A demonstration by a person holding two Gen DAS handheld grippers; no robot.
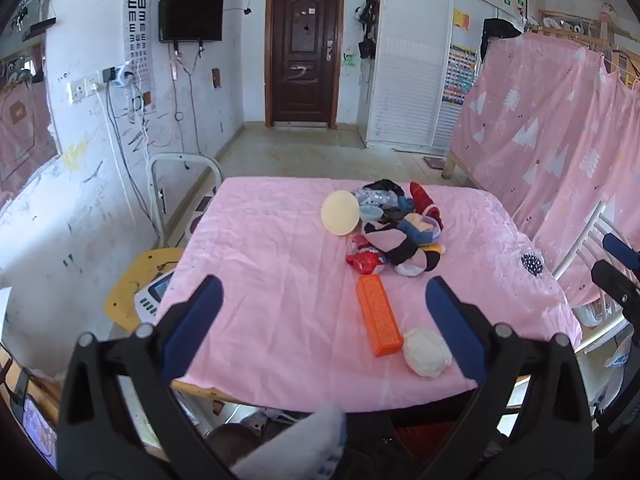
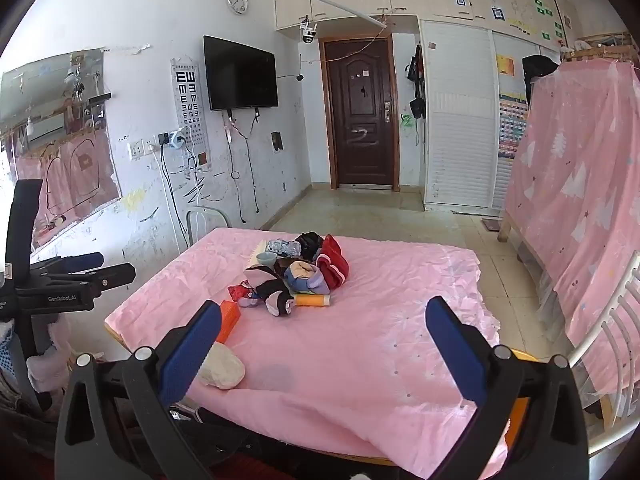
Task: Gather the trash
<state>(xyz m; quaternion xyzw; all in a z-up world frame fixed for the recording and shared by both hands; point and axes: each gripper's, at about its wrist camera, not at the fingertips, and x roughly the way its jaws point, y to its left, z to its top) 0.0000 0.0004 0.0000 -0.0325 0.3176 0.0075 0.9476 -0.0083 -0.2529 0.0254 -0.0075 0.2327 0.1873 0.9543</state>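
While both grippers are hovering short of the near edge of the worktop [image 1: 280,280], the left gripper [image 1: 324,300] and the right gripper [image 2: 323,322] are each standing at full spread with nothing between the blue pads. Nearest the left gripper, a crumpled white wad [image 1: 426,352] is lying just beside an orange box [image 1: 378,320], and both are sitting close to the near edge; a careless closing stroke is likely to nudge the wad off the edge or to catch the loose pink cloth along with it, dragging the cloth and shifting everything on it. Further out, a red wrapper [image 1: 362,262] is touching a mixed pile [image 1: 400,232] of socks and garments, so a grip aimed at the wrapper is at risk of pinching fabric that is not trash. A pale round lid [image 1: 340,213] and a small bowl [image 1: 371,213] are leaning against the pile and could roll if it is disturbed. No bin or bag is showing in either view, so the drop-off point is remaining unknown. The pile's contents are overlapping and hard to separate, and the right gripper's pad is partly covering the orange box in the right wrist view.
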